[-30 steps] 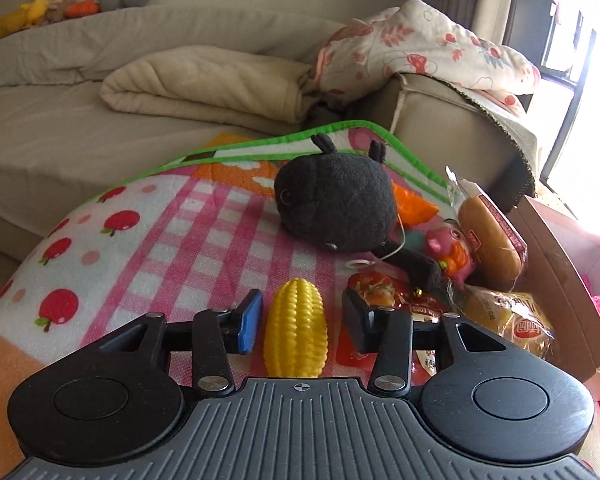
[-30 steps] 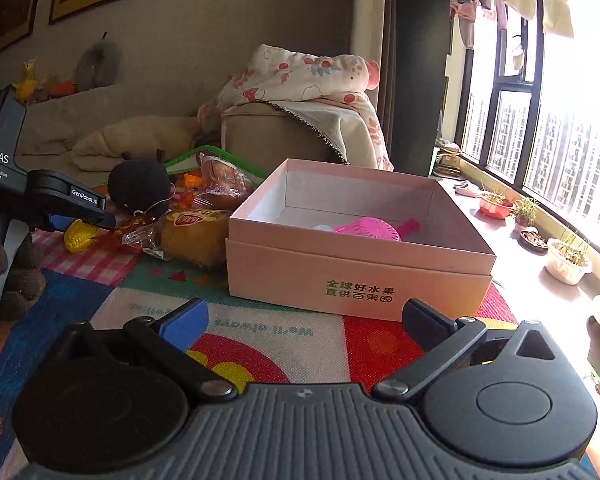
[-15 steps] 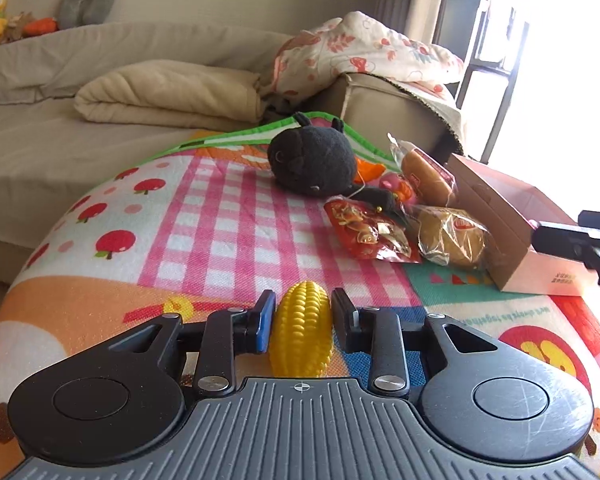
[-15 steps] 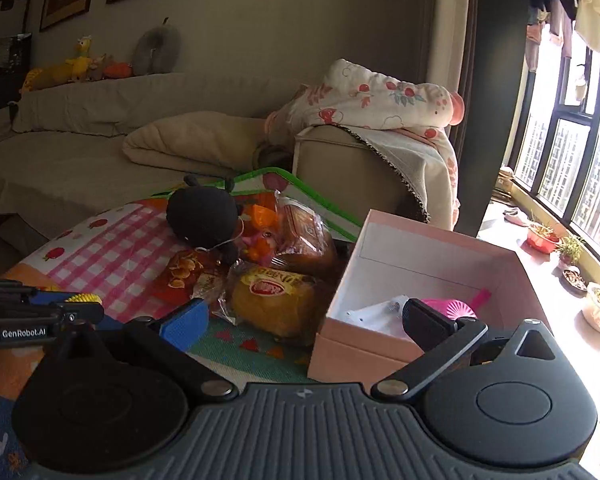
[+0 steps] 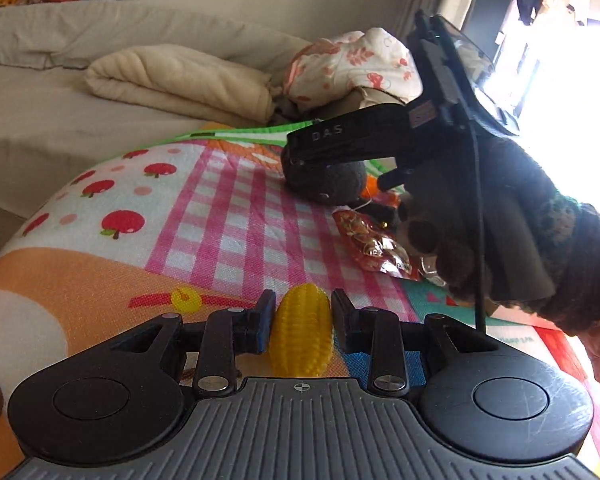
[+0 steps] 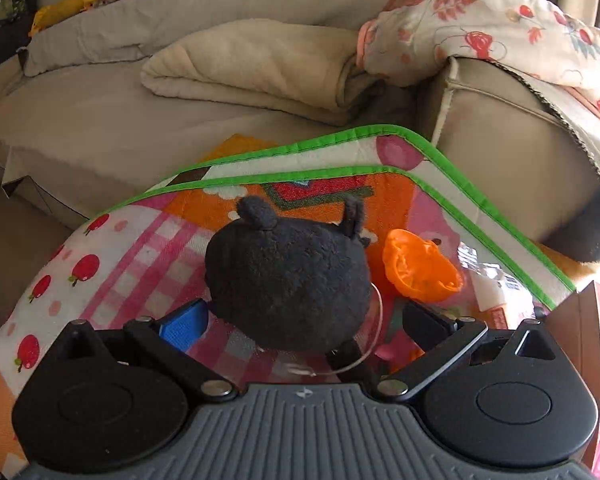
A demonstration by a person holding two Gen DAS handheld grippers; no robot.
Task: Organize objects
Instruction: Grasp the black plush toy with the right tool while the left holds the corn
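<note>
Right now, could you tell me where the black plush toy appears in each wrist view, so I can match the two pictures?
Left wrist view: black plush toy sits upper centre on the play mat, partly hidden behind the right gripper's body.
Right wrist view: plush centre, between the open fingers of the right gripper.
Shared landmark: folded beige blanket.

Your left gripper (image 5: 302,322) has the toy corn (image 5: 301,334) between its fingers, above the play mat (image 5: 204,224). Your right gripper (image 6: 300,320) straddles the plush toy (image 6: 288,280) on the mat; the snack packet (image 5: 370,242) lies just right of it, the sofa (image 6: 100,120) behind.
</note>
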